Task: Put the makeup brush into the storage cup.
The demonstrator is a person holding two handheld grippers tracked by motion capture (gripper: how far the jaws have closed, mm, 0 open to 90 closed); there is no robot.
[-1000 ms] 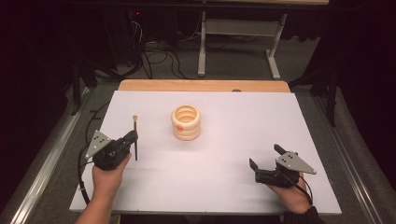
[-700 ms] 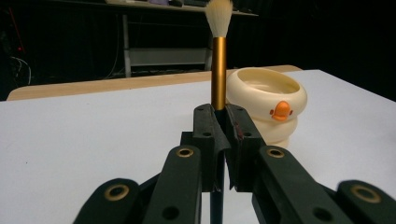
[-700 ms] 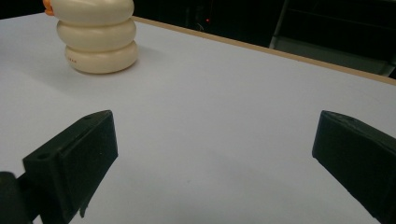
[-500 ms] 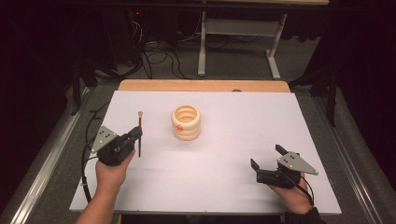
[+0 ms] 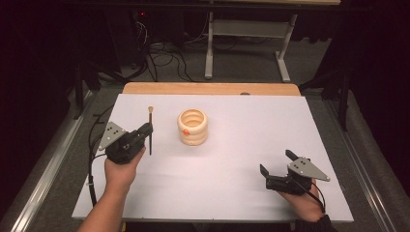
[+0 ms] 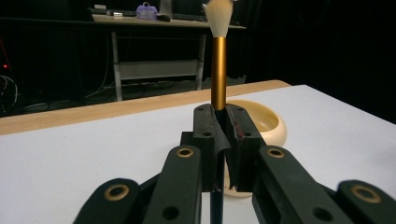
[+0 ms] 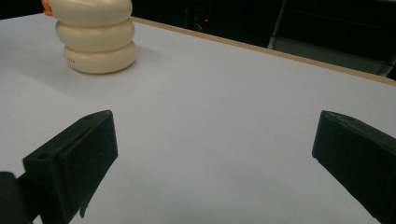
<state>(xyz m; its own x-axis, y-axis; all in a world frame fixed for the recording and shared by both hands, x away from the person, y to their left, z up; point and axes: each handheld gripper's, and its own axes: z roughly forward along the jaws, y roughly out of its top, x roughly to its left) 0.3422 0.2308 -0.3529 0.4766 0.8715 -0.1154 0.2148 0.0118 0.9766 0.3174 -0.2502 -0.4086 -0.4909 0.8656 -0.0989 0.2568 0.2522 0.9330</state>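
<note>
Left hand-held gripper [image 5: 145,131] sits at the left of the white surface [image 5: 232,183], jaws clenched on a brush [image 5: 150,130]. Brush is gripped partway along its dark handle; the gold ferrule and pale bristle tip [image 6: 219,14] stick out past the jaws, pointing away from the person. In the left gripper view the brush [image 6: 218,70] stands straight up between the closed jaws. A cream ribbed holder [image 5: 193,126] stands near the surface's middle, just right of the brush, not touching it. Right hand-held gripper [image 5: 276,170] rests near the front right edge, jaws spread wide, grasping nothing, well apart from the holder [image 7: 97,37].
</note>
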